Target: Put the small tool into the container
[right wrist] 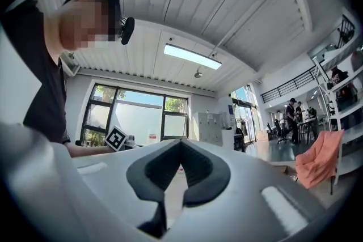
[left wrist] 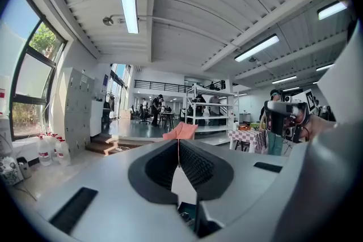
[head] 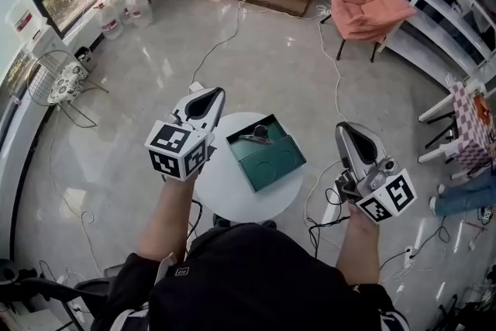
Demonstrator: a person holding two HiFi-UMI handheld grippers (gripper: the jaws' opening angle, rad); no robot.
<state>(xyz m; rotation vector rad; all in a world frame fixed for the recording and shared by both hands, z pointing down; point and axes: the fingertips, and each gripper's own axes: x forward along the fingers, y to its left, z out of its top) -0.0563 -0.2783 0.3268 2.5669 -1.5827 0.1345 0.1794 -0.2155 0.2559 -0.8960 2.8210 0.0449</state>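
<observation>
Small tool (head: 256,137) is sitting in the green container (head: 280,163); you're holding left gripper (head: 210,94) and right gripper (head: 348,129) clenched, empty. Swinging low risks knocking it over.

Head view steeply down over table (head: 221,186), gripper views level across room — all share pink chair (head: 370,5).

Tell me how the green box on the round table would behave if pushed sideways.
The green box looks shallow and thin-walled, so it is probably light and likely to slide rather than tip on the smooth table. Its right corner sits close to the table's edge, so it might slide off.
</observation>
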